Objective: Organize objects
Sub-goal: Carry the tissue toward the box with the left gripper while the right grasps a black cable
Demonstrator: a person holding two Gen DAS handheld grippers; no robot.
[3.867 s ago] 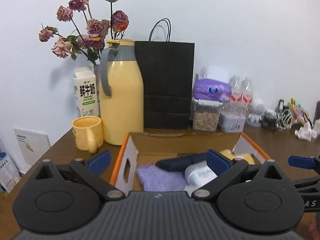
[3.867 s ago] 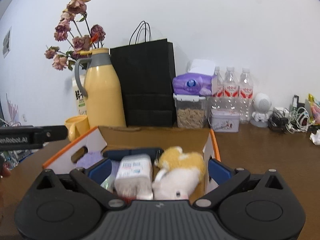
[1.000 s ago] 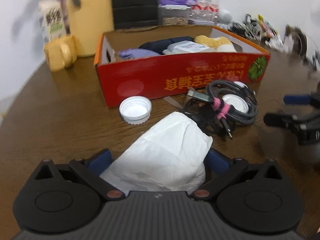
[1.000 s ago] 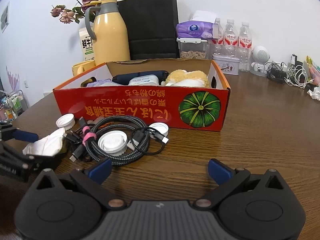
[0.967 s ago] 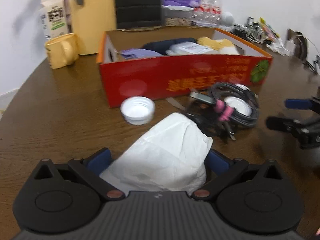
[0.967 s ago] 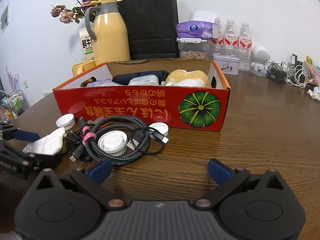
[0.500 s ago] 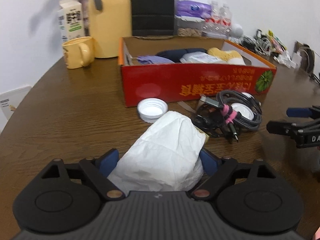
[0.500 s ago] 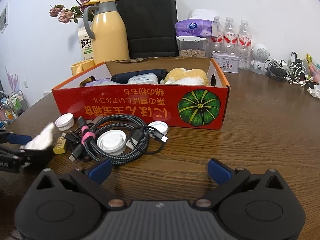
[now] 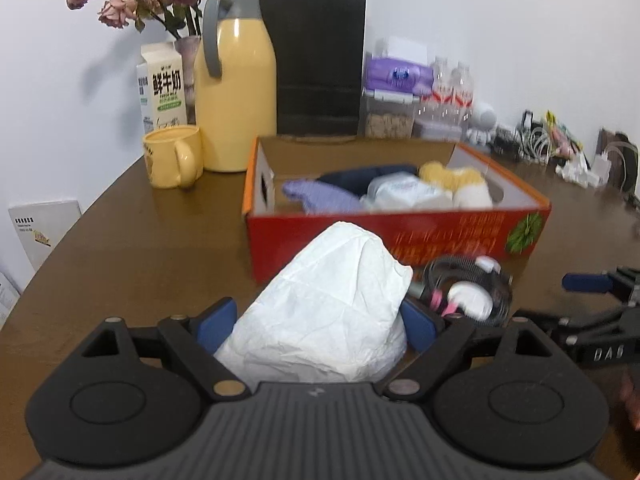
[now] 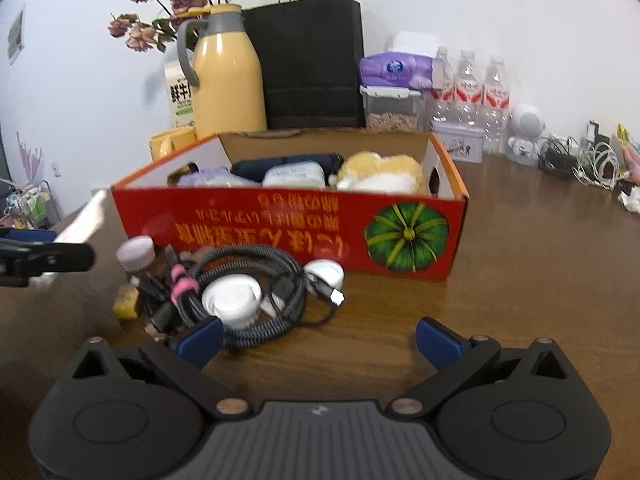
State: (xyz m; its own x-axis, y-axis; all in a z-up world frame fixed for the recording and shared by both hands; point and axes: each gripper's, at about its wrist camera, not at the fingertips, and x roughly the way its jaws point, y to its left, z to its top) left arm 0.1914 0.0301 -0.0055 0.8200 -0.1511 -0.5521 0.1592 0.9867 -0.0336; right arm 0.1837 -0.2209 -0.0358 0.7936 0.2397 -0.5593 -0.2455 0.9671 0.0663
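My left gripper (image 9: 316,322) is shut on a white crumpled tissue (image 9: 328,312) and holds it above the table in front of the red cardboard box (image 9: 400,236). The box holds a purple cloth (image 9: 320,196), a dark blue item, a white packet (image 9: 404,192) and a yellow-white plush (image 9: 460,178). My right gripper (image 10: 318,340) is open and empty, just behind a coiled black cable (image 10: 244,280) with white bottle caps (image 10: 232,300) before the box (image 10: 304,232). The left gripper shows at the left edge of the right wrist view (image 10: 44,258).
A yellow thermos (image 9: 236,100), yellow mug (image 9: 172,156), milk carton (image 9: 162,88), dried flowers and black paper bag (image 9: 320,68) stand behind the box. Tissue pack, food container, water bottles (image 10: 468,88), a tin and cables line the back right. A small yellow block (image 10: 126,306) lies by the cable.
My left gripper has risen off the table with the tissue and tilted up toward the box. My right gripper has moved forward toward the cable.
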